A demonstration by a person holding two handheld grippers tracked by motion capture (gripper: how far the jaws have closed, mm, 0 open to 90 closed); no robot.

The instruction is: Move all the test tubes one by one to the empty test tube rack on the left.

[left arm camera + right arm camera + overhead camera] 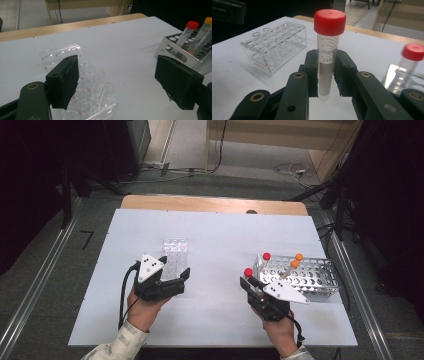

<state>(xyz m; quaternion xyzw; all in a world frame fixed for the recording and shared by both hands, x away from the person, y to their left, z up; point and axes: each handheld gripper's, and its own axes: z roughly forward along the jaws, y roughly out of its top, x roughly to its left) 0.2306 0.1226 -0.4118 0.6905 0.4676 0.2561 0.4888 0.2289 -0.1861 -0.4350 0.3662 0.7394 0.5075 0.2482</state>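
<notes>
1. While your right gripper (325, 75) pinches the red-capped tube (327, 53), the tube stands straight up between its two black jaws, cap on top and pointed tip down.
2. Your jaws press on the tube's middle from both sides. In the high view the tube (248, 273) is up off the white table (215, 245), just beside the left end of the metal rack (320, 279).
3. The clear plastic rack (175, 255) lies to the left of the tube, well apart from it. I think that is where the tube should go.
4. Your right hand is the one that must carry it, because it has the tube.
5. Your left gripper (120, 85) has its jaws spread wide with nothing between them. One jaw sits over the near end of the clear rack (85, 92).
6. Keep the tube upright, so its tip can drop straight into a hole.
</notes>
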